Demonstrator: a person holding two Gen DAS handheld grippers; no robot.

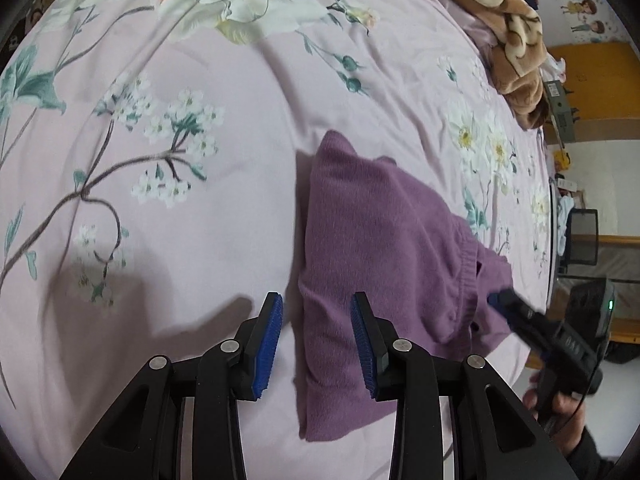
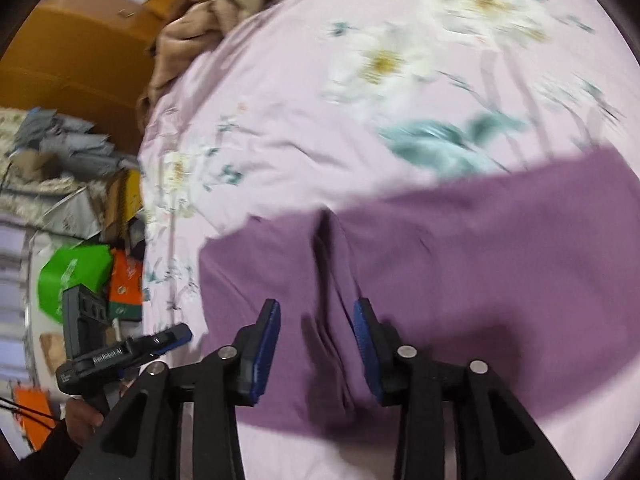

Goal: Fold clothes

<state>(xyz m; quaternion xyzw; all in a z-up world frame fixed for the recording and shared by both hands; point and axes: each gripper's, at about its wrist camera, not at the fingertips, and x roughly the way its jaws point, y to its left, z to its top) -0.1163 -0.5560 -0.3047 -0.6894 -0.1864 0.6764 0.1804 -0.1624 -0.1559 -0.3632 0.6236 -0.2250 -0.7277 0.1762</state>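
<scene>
Claws both hang open, gripping nothing: left claw (image 1: 316, 344) and right claw (image 2: 316, 350) over purple sweater (image 1: 372, 248).

A pink floral bedsheet (image 1: 240, 208) – brown blanket (image 1: 516, 52) bunched beside orange furniture (image 1: 592, 64).

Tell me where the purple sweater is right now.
The purple sweater lies folded on the pink floral bedsheet, low and centre-right in the left wrist view. The brown blanket is bunched at the bed's far end.
</scene>
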